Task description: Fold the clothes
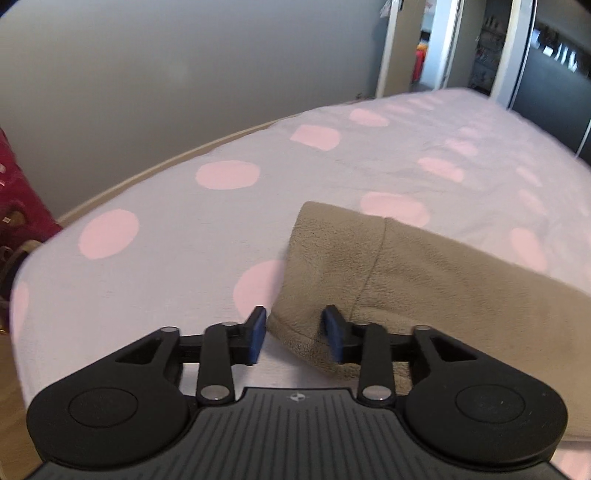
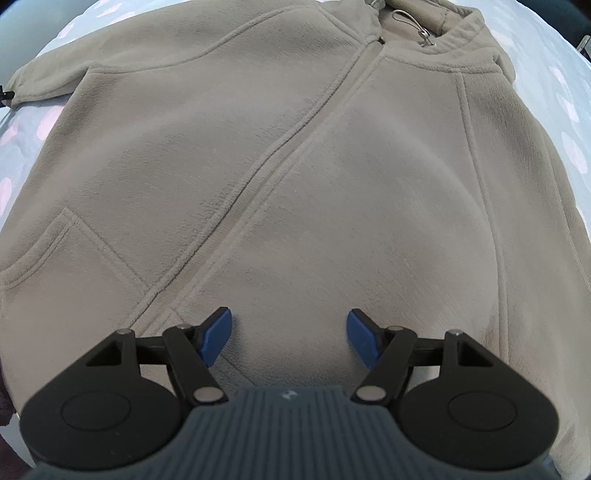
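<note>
A: Where's the fleece jacket (image 2: 295, 166)?

B: Spread flat, front up, on the bed with the spotted sheet (image 1: 166, 206). The zip runs slantwise across the right wrist view, with the collar and a metal zip pull (image 2: 417, 26) at the top. One sleeve (image 1: 369, 258) reaches out over the sheet; its cuff end shows in the left wrist view.

A: And the grippers?

B: The right gripper (image 2: 290, 339) hangs over the lower front of the jacket, pointing steeply down, its blue pads well apart with nothing between them. The left gripper (image 1: 294, 334) sits at the sleeve's cuff. Its jaws are partly open; the cuff edge lies in the gap, but I don't see the pads pressing on it, so I read it as not gripped.

A: So what's the step?

B: I'd judge it to be folding that sleeve in across the body. To do it well, the left gripper should pinch both layers of the cuff at its edge, lift only enough to clear the sheet, and carry it across so the sleeve lies straight over the chest. The right could press on the body to stop the fleece sliding, since it's soft and thick.

A: Any baskets or boxes about?

B: None that I can make out. There's something dark red (image 1: 22, 192) at the bed's far left, too blurred to name, and I can't tell whether it holds anything.
</note>
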Demonstrator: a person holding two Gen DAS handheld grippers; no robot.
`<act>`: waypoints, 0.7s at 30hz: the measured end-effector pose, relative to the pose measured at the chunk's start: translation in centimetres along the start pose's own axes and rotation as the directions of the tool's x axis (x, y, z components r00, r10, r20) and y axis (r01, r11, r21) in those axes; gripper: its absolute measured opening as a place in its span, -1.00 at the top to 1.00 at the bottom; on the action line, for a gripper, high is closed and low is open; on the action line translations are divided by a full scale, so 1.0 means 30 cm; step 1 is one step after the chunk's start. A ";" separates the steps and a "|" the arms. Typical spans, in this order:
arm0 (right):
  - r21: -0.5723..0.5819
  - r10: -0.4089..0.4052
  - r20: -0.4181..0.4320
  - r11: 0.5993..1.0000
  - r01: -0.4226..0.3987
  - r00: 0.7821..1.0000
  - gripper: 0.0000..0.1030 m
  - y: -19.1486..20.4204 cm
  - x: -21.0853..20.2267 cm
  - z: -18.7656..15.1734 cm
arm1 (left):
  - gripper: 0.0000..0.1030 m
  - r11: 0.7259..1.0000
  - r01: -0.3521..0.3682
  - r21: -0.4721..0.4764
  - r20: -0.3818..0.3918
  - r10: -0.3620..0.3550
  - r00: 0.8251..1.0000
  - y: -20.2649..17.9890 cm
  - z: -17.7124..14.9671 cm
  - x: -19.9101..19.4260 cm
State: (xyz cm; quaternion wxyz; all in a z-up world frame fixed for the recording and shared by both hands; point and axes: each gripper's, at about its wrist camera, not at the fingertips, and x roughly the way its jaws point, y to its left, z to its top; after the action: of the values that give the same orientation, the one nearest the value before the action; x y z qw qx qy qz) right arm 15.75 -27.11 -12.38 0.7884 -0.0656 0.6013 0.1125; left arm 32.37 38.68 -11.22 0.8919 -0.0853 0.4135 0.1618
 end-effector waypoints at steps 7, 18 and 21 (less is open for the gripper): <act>-0.011 -0.022 0.046 1.000 0.023 0.999 -0.39 -0.017 -0.062 -0.010 | 0.03 0.997 -0.053 0.053 0.057 0.050 0.997 -0.075 0.014 -0.155; 0.041 -0.061 0.164 0.998 0.055 0.985 -0.39 -0.146 -0.286 -0.131 | 0.03 0.872 0.317 0.374 -0.033 -0.329 0.944 -0.485 -0.057 -0.537; 0.055 -0.072 0.165 0.996 0.064 0.984 -0.39 -0.184 -0.312 -0.200 | 0.03 0.800 0.392 0.454 -0.105 -0.388 0.916 -0.605 -0.106 -0.627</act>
State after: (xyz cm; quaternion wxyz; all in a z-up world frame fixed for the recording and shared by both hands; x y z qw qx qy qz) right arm 9.20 -34.80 -5.17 0.8407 -0.0569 0.5332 0.0757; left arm 25.23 16.72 1.47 0.8986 0.0475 0.4166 -0.1293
